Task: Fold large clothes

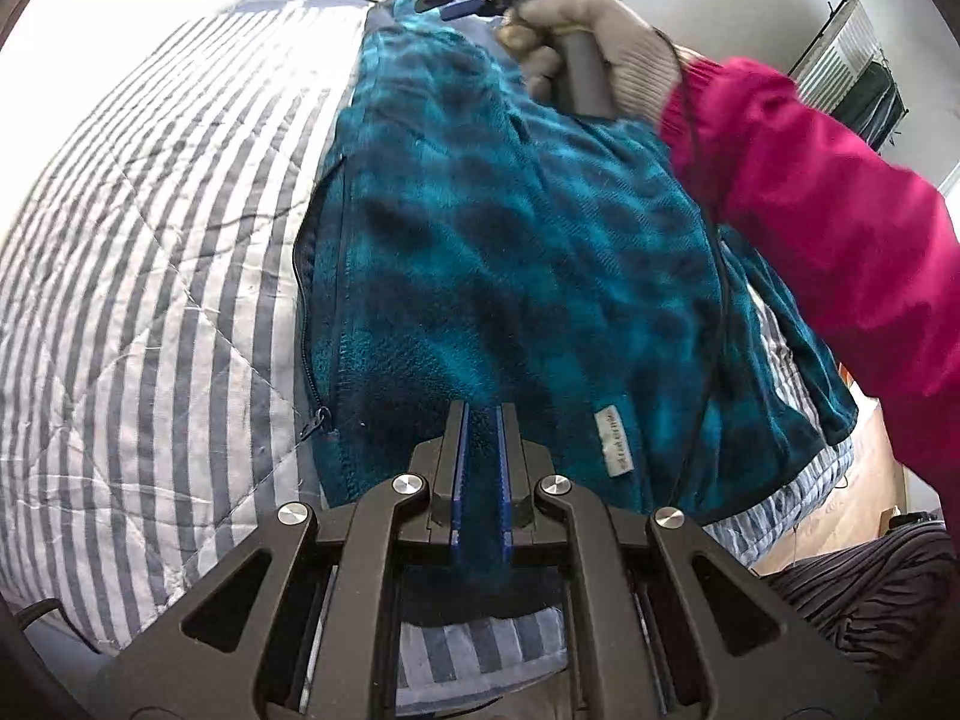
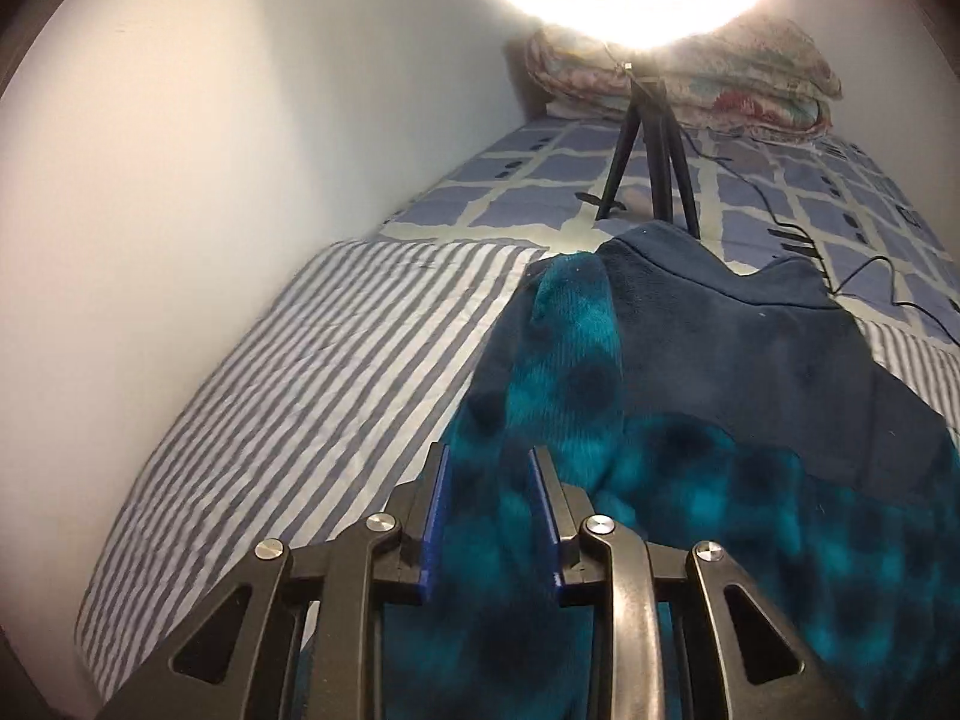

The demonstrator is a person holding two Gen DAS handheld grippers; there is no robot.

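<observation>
A teal fleece jacket (image 1: 480, 240) with dark blotches lies on a striped quilt (image 1: 150, 300) on the bed. My left gripper (image 1: 483, 411) is shut on the jacket's near edge, with fleece pinched between its blue pads. A white label (image 1: 618, 438) sits just right of it. At the jacket's far end a gloved hand (image 1: 600, 42) in a pink sleeve holds my right gripper (image 1: 462, 3). In the right wrist view my right gripper (image 2: 489, 450) has its jaws apart over the jacket (image 2: 690, 510), pads not pressing on it. The navy lining (image 2: 750, 348) shows at the collar end.
A white wall (image 2: 180, 180) runs along the bed's far side. A black tripod (image 2: 651, 168) with a glaring ring light stands on the checked sheet (image 2: 540, 180), its cable (image 2: 870, 282) trailing right. Folded bedding (image 2: 690, 84) is stacked behind. Wooden floor (image 1: 852, 480) lies beyond the bed's edge.
</observation>
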